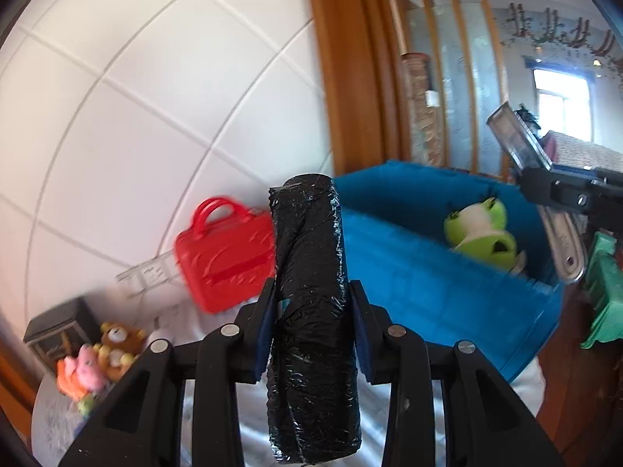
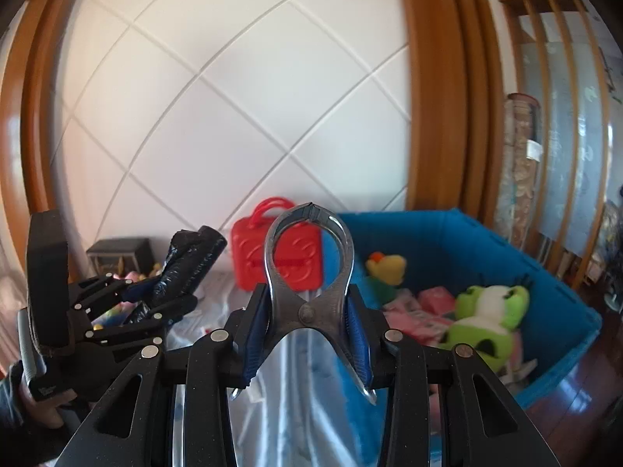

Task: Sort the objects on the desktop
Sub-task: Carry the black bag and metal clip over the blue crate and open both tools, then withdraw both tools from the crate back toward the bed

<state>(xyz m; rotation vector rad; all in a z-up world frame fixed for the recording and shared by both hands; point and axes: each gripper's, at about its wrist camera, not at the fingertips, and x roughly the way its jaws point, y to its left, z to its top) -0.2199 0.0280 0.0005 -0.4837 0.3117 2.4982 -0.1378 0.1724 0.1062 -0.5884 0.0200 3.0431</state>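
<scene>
My left gripper (image 1: pixel 311 330) is shut on a black roll of plastic bags (image 1: pixel 311 311), held upright above the table; it also shows in the right wrist view (image 2: pixel 190 268). My right gripper (image 2: pixel 307 330) is shut on steel nippers (image 2: pixel 309 268), their closed head pointing up; they also show in the left wrist view (image 1: pixel 564 245) over the bin's right end. A blue fabric bin (image 2: pixel 459 241) stands ahead on the right, holding a green plush frog (image 2: pixel 486 315), a yellow plush duck (image 2: pixel 385 268) and pink items.
A red toy suitcase (image 1: pixel 226 260) stands by the tiled wall, left of the bin (image 1: pixel 428 280). A dark tin (image 1: pixel 58 334) and small plush toys (image 1: pixel 105 354) sit at the far left. A green plastic object (image 1: pixel 603 299) is at the right. Shiny cloth covers the table (image 2: pixel 296 408).
</scene>
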